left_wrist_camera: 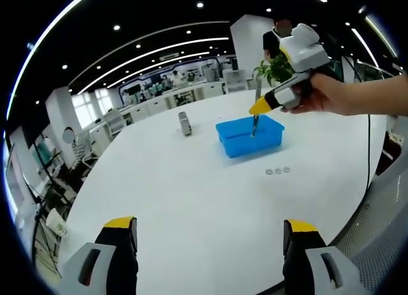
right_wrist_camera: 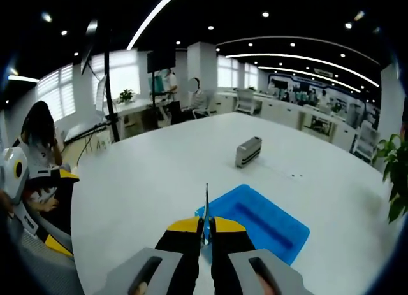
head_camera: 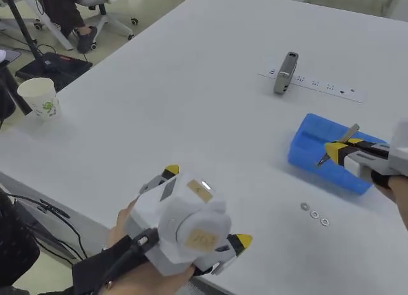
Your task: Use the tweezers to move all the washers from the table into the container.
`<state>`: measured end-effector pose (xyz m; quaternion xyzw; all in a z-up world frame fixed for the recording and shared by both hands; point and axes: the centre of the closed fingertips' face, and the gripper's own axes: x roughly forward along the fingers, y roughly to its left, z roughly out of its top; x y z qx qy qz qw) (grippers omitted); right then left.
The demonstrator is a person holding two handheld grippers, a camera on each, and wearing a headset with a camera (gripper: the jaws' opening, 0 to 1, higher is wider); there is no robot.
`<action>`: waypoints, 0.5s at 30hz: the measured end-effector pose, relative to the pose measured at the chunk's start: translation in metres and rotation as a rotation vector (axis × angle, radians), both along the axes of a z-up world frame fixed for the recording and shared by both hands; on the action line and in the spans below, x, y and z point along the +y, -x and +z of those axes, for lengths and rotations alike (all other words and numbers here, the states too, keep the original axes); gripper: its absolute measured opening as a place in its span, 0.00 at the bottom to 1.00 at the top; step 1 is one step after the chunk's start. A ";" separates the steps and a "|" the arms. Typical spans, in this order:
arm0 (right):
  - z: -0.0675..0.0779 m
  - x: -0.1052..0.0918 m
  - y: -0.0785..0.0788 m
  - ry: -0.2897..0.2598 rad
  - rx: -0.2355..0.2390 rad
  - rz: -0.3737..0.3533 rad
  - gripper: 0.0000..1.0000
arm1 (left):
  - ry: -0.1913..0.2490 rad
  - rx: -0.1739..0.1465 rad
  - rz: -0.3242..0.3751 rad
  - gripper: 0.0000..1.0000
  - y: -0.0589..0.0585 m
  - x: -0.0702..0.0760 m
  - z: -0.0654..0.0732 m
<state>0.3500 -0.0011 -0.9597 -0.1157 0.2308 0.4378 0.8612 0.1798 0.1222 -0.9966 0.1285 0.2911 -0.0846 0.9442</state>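
Right tongs (right_wrist_camera: 205, 229) clamp silver tweezers (right_wrist_camera: 206, 208) over blue container (head_camera: 310, 146); left tongs (left_wrist_camera: 210, 225) spread, empty; three tiny washers (head_camera: 314, 214) nearby.

- We see a white table (head_camera: 191, 116).
- Near right: 3 washers (head_camera: 314, 214), with a blue container (head_camera: 306, 156) just beyond them.
- Far right: a power strip (head_camera: 331, 88), with a grey box (head_camera: 286, 72) at its left end.
- Left edge: 1 paper cup (head_camera: 39, 97).

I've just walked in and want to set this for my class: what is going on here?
A person works with two handheld grippers at a white table. The right gripper is shut on the tweezers, their tips over the blue container. Three washers lie in a row on the table beside it, not yet moved. The left gripper is open and holds nothing.
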 end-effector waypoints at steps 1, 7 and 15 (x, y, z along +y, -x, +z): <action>0.000 -0.002 -0.006 0.005 -0.007 -0.006 0.01 | -0.001 0.001 0.000 0.97 0.000 0.000 0.000; 0.006 -0.007 -0.030 -0.009 -0.030 -0.049 0.01 | -0.008 0.010 0.001 0.97 0.001 0.000 -0.002; -0.012 -0.012 -0.047 0.011 -0.034 -0.082 0.01 | -0.017 0.021 -0.009 0.97 0.001 -0.001 -0.004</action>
